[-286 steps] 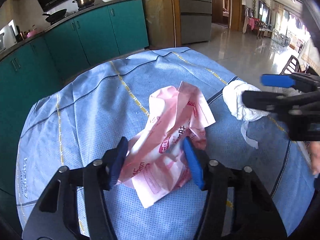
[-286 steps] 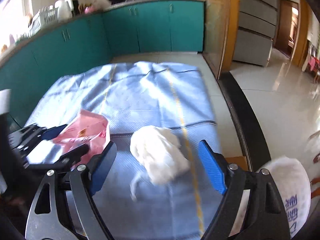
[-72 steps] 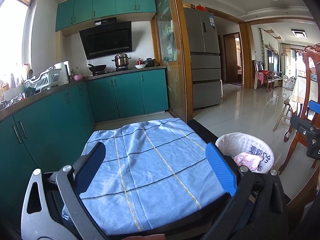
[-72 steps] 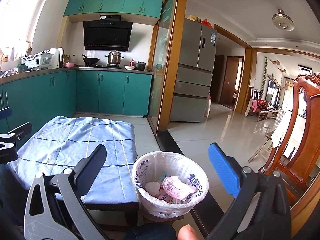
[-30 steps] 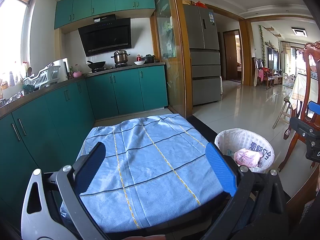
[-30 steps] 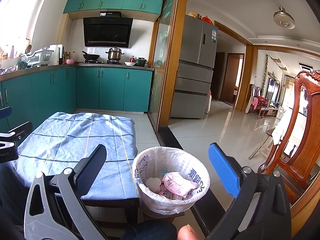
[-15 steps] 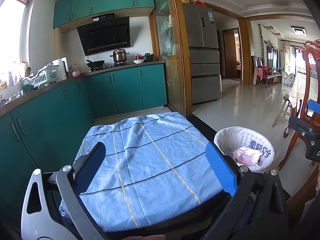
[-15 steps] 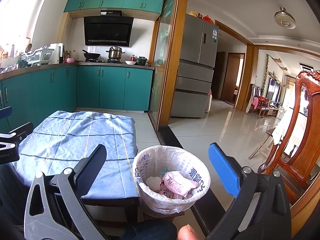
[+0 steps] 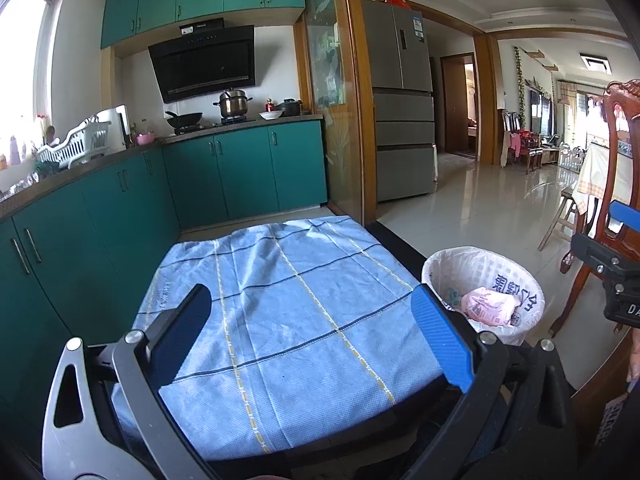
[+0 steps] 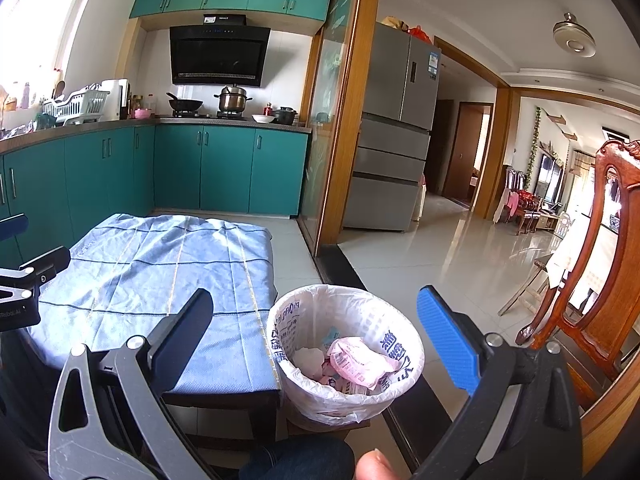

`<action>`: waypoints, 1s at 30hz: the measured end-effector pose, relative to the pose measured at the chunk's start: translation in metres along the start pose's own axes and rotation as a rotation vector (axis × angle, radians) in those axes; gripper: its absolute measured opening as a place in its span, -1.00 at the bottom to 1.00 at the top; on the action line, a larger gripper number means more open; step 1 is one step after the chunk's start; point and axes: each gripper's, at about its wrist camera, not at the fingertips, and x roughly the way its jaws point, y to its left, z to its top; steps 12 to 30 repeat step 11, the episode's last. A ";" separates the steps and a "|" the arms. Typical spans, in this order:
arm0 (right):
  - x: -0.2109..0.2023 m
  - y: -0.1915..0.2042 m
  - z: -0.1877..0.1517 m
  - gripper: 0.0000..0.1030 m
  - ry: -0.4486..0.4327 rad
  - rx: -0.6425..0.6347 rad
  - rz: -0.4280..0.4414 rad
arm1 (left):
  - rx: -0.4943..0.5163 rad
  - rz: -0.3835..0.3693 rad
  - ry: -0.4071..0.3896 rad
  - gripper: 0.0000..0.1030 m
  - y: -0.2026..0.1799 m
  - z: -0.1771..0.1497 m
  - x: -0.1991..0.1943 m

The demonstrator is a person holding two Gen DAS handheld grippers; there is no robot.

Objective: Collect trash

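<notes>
L gripper [image 9: 310, 338] is spread wide w/ nothing between its fingers, held over the blue checked cloth [image 9: 280, 312] on the low table. Just right of the table sits the lined trash bin [image 10: 404, 338], w/ the pink wrapper [image 10: 358, 362] and a white tissue wad [image 10: 308, 358] inside. R gripper [image 10: 316, 342] hangs above the bin, also wide apart and holding nothing.

Left tool [image 9: 310, 336] and right tool [image 10: 316, 330] — both spread wide, empty.
</notes>
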 end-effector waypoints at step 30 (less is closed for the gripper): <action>0.075 0.044 0.004 0.93 0.145 -0.020 0.186 | -0.026 0.126 0.094 0.94 0.051 -0.004 0.086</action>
